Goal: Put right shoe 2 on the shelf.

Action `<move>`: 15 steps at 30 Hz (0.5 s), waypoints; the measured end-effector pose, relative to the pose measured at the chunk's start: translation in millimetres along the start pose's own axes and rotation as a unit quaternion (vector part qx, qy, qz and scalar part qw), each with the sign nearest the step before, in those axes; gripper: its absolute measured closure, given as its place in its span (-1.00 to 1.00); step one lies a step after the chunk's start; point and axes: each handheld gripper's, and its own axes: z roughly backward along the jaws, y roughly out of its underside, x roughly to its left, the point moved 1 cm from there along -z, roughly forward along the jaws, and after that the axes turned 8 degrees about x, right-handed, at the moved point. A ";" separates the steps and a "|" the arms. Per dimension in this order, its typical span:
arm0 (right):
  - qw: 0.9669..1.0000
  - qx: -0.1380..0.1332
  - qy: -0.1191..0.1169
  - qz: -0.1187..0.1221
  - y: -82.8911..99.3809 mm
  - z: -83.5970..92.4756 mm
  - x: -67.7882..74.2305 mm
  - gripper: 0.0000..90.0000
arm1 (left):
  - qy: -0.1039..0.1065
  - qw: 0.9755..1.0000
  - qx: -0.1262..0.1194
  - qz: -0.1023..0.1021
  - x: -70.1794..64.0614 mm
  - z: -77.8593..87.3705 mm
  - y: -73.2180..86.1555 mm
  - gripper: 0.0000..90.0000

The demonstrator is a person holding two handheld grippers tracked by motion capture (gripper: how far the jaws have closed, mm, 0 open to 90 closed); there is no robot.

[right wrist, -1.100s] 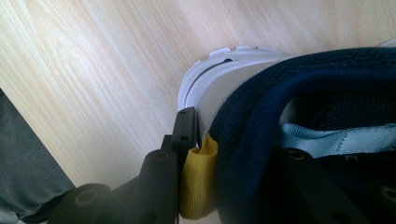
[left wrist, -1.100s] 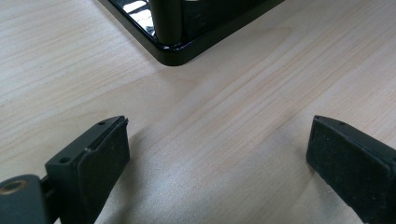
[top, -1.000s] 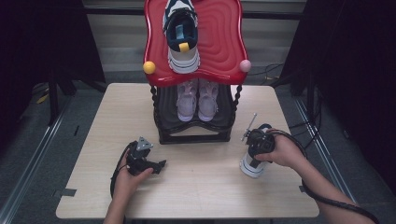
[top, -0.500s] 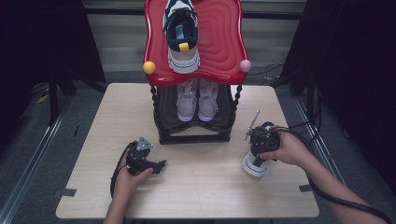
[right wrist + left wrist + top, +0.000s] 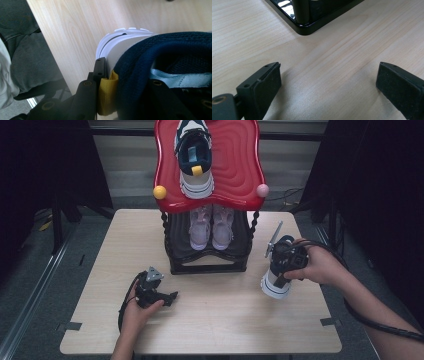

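My right gripper (image 5: 281, 265) is shut on the heel of a navy and white sneaker (image 5: 275, 283), which hangs toe-down just above the table to the right of the rack. In the right gripper view one jaw presses the sneaker's (image 5: 160, 47) white heel beside a yellow pull tab (image 5: 107, 93), and the other sits inside the collar. A matching sneaker (image 5: 194, 157) lies on the rack's red top (image 5: 235, 165). My left gripper (image 5: 167, 297) rests on the table front left, open, with bare wood between its pads (image 5: 265, 86).
A pink pair of shoes (image 5: 211, 227) stands on the black rack's lower shelf (image 5: 210, 265). A yellow ball (image 5: 160, 192) and a pink ball (image 5: 262, 190) mark the red top's front corners. The rack's base corner (image 5: 305, 26) lies ahead of my left gripper.
My right gripper has risen with the sneaker, lifting it off the table and slightly toward the rack. The left hand has stayed put.
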 end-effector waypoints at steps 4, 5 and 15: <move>1.000 -0.005 0.005 0.006 1.3 25.2 2.9 0.58 | 0.001 1.000 0.003 -0.001 0.1 0.4 -0.1 -0.88; 1.000 -0.006 0.007 0.009 1.4 31.6 3.5 0.58 | 0.001 1.000 0.002 0.000 0.1 0.4 -0.1 -0.88; 0.999 -0.004 0.036 0.025 -1.0 91.9 9.6 0.58 | 0.002 1.000 0.002 0.000 0.1 0.4 -0.1 -0.88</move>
